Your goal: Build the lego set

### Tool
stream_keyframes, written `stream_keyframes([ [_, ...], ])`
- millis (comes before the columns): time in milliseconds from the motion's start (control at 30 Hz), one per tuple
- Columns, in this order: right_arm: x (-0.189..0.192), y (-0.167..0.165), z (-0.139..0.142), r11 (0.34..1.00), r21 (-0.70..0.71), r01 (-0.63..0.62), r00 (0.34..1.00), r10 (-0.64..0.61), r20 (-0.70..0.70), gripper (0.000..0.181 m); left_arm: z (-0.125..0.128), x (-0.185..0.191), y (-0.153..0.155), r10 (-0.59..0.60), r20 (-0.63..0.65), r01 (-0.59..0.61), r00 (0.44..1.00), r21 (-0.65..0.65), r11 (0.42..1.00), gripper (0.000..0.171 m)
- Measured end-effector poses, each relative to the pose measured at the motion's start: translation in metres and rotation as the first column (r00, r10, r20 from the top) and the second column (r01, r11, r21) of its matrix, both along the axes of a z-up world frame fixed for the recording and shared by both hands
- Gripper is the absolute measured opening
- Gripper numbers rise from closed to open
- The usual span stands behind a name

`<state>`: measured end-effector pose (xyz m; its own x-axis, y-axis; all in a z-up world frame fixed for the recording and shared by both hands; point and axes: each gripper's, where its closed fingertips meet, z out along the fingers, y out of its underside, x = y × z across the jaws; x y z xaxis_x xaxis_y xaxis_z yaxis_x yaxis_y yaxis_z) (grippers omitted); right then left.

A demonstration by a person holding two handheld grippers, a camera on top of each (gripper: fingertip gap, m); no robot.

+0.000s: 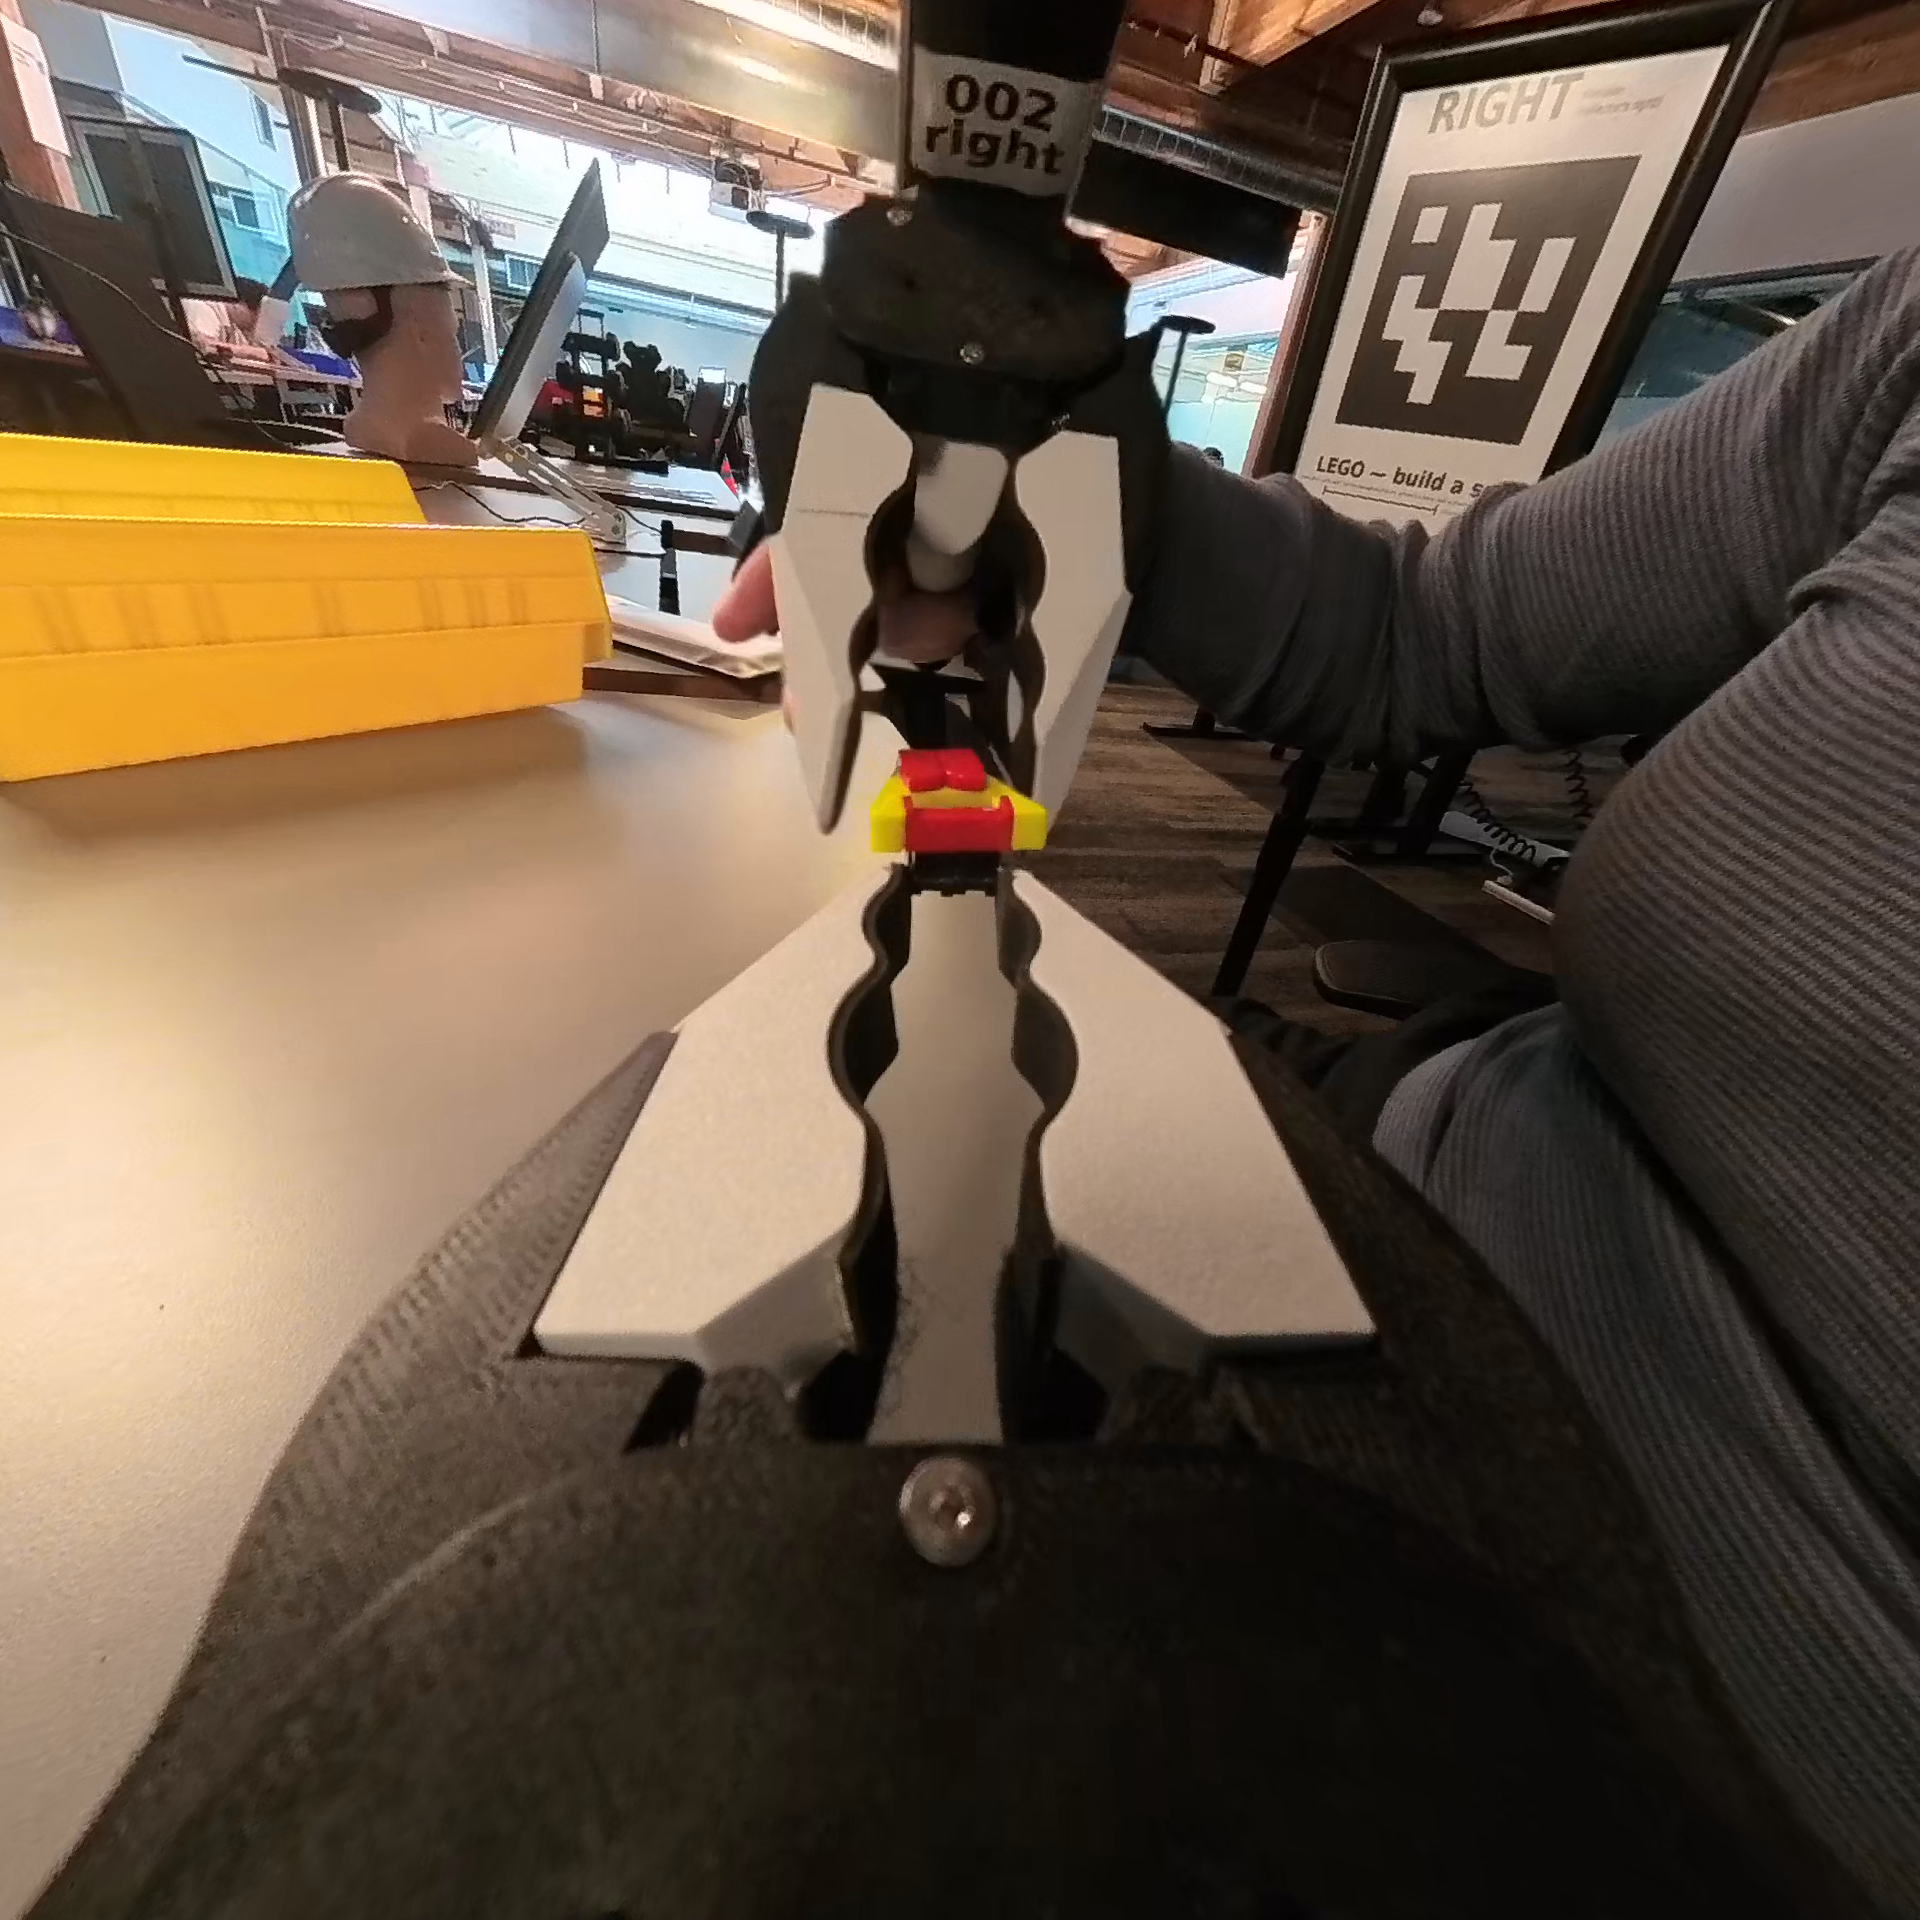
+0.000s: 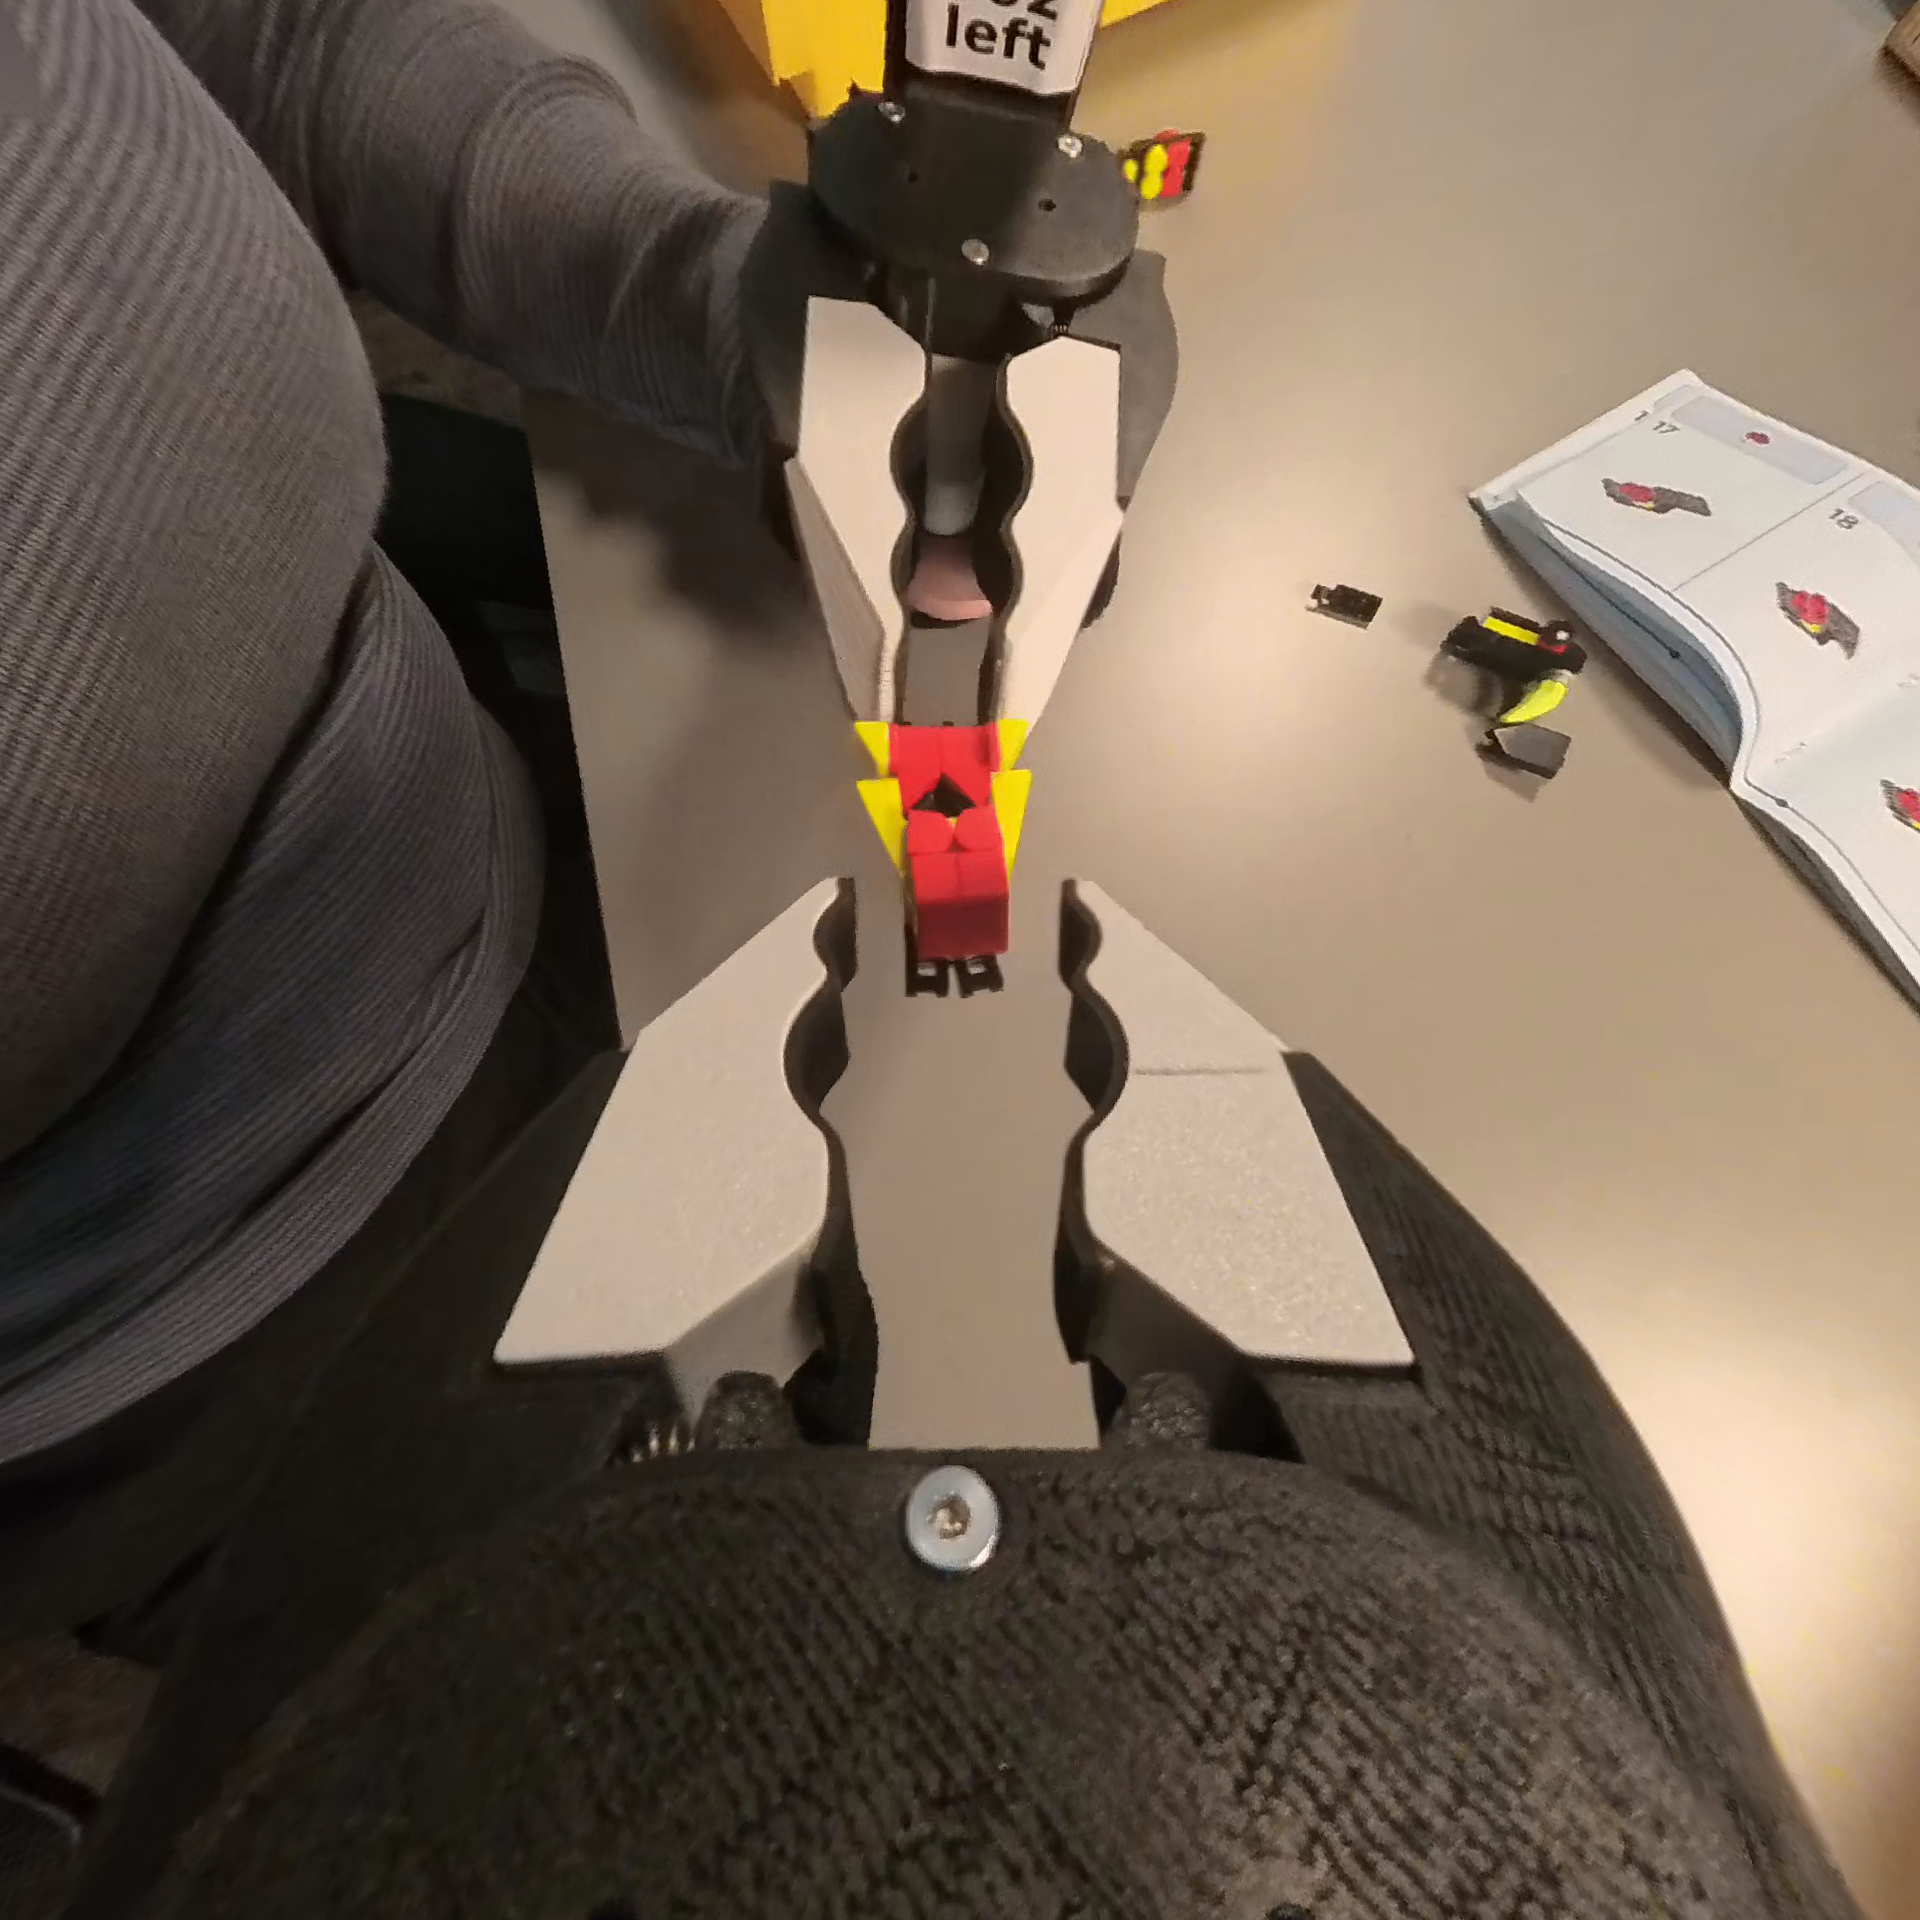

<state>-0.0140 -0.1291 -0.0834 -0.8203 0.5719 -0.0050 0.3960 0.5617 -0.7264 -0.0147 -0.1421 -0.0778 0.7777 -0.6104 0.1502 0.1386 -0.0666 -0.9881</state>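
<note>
A small lego model of red, yellow and black bricks is held in the air above the tan table. My left gripper is shut on the model's black end. In the right wrist view the left gripper grips the far end of the model. My right gripper is open, its fingers on either side of the model's red near end with a gap on each side. It comes down from above in the left wrist view.
Yellow bins stand at the back left. An open instruction booklet lies to the right, with loose black and yellow pieces and a small black piece beside it. Another small brick cluster lies farther off. A person's grey sleeves flank both grippers. The grippers are tip to tip, or close to it.
</note>
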Motion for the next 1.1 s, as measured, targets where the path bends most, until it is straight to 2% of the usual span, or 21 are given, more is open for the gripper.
stream_keyframes([
  [100, -0.004, 0.005, 0.003, 0.998, 0.049, 0.042, 0.996, -0.038, -0.079, 0.056, 0.002, -0.002, 0.0, 0.0, 0.025, 0.0, 1.0, 0.001, 1.0, 0.015],
  [200, -0.007, 0.01, 0.006, 0.982, 0.161, 0.101, 0.97, -0.061, -0.235, 0.067, 0.005, -0.005, 0.0, 0.0, 0.06, 0.0, 0.998, 0.003, 1.0, 0.015],
  [300, -0.007, 0.016, -0.004, 0.922, 0.334, 0.194, 0.94, -0.077, -0.333, 0.084, 0.004, -0.009, 0.002, 0.016, 0.087, -0.014, 0.996, -0.014, 1.0, 0.015],
  [367, -0.011, 0.019, -0.008, 0.865, 0.434, 0.253, 0.902, -0.049, -0.429, 0.085, 0.004, -0.01, 0.002, 0.016, 0.096, -0.014, 0.995, -0.021, 1.0, 0.015],
  [533, -0.022, 0.017, 0.002, 0.719, 0.571, 0.395, 0.741, 0.117, -0.661, 0.063, 0.003, -0.009, 0.003, 0.013, 0.099, -0.01, 0.995, -0.026, 1.0, 0.015],
  [633, -0.024, 0.011, 0.011, 0.674, 0.585, 0.452, 0.655, 0.194, -0.73, 0.049, 0.003, -0.01, 0.003, 0.013, 0.103, -0.01, 0.995, -0.028, 1.0, 0.015],
  [867, -0.026, 0.012, 0.008, 0.635, 0.614, 0.468, 0.637, 0.239, -0.733, 0.023, 0.003, -0.01, 0.003, 0.011, 0.109, -0.008, 0.994, -0.033, 0.999, 0.015],
  [1100, -0.025, 0.012, 0.007, 0.624, 0.616, 0.482, 0.642, 0.227, -0.732, 0.021, 0.003, -0.009, 0.003, 0.009, 0.118, -0.005, 0.993, -0.04, 0.999, 0.015],
])
